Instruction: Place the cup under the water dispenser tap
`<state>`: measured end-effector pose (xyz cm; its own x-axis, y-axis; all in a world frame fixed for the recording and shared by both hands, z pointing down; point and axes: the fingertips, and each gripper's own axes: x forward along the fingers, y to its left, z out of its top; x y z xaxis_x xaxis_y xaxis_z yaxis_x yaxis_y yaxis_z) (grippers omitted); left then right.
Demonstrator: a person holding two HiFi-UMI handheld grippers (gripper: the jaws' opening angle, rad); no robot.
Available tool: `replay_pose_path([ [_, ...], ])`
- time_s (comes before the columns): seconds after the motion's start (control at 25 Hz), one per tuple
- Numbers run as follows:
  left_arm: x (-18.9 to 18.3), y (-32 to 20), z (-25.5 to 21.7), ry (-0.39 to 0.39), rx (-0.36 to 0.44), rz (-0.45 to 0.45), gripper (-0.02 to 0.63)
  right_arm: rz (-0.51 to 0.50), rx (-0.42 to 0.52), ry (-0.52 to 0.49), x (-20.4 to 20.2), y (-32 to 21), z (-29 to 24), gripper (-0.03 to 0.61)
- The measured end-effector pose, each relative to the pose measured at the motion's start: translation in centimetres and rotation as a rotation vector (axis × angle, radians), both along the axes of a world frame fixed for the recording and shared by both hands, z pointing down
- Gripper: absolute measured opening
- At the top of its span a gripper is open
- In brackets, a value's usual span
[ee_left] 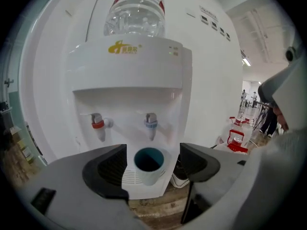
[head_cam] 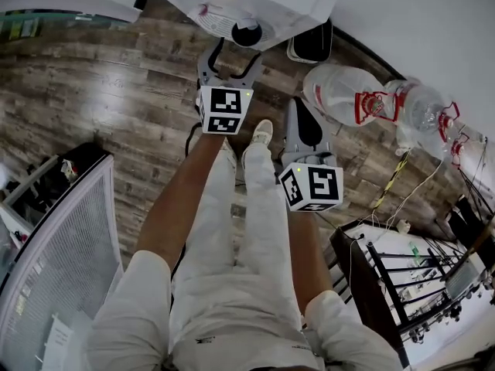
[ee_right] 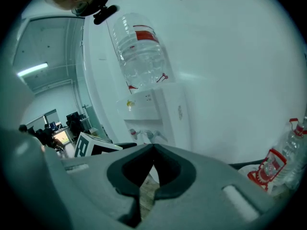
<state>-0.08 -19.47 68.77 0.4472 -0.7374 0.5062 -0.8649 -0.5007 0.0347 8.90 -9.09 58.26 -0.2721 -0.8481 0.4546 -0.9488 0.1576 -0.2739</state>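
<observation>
A white cup with a teal inside [ee_left: 148, 164] stands on the drip tray of the white water dispenser [ee_left: 129, 75], right below the blue tap [ee_left: 151, 124]; a red tap [ee_left: 98, 125] is to its left. In the head view the cup [head_cam: 247, 33] sits at the dispenser's foot [head_cam: 232, 6]. My left gripper [ee_left: 153, 152] is open, its jaws wide apart and drawn back from the cup without touching it; in the head view this gripper [head_cam: 230, 54] hangs just short of the cup. My right gripper [ee_right: 152, 148] is shut with nothing in it, and it [head_cam: 300, 107] is held lower right of the left one.
Large clear water bottles with red handles [head_cam: 348, 95] [head_cam: 421, 107] lie on the wooden floor right of the dispenser. A dark shoe-like thing [head_cam: 313, 43] rests by the dispenser. A black metal rack [head_cam: 402, 277] is lower right, a white grilled unit [head_cam: 54, 261] lower left.
</observation>
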Motion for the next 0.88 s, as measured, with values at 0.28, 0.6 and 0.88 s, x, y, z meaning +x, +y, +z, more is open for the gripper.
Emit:
replay_pose_path([
  [0.28,-0.4,1.8,-6.1,0.023,0.039,-0.028,0.283,-0.024,0.028,-0.005,-1.1,0.5,-3.3,-0.003],
  [0.6,-1.3,3.7,-14.5,0.065,0.085,-0.04,0.168,-0.056,0.062,0.016,-2.5,0.2,-9.1,-0.003],
  [0.88,-2.5,5.6,-19.6,0.08,0.092,-0.049,0.115,-0.083,0.087,0.028,-3.6,0.8,-13.5,-0.003],
])
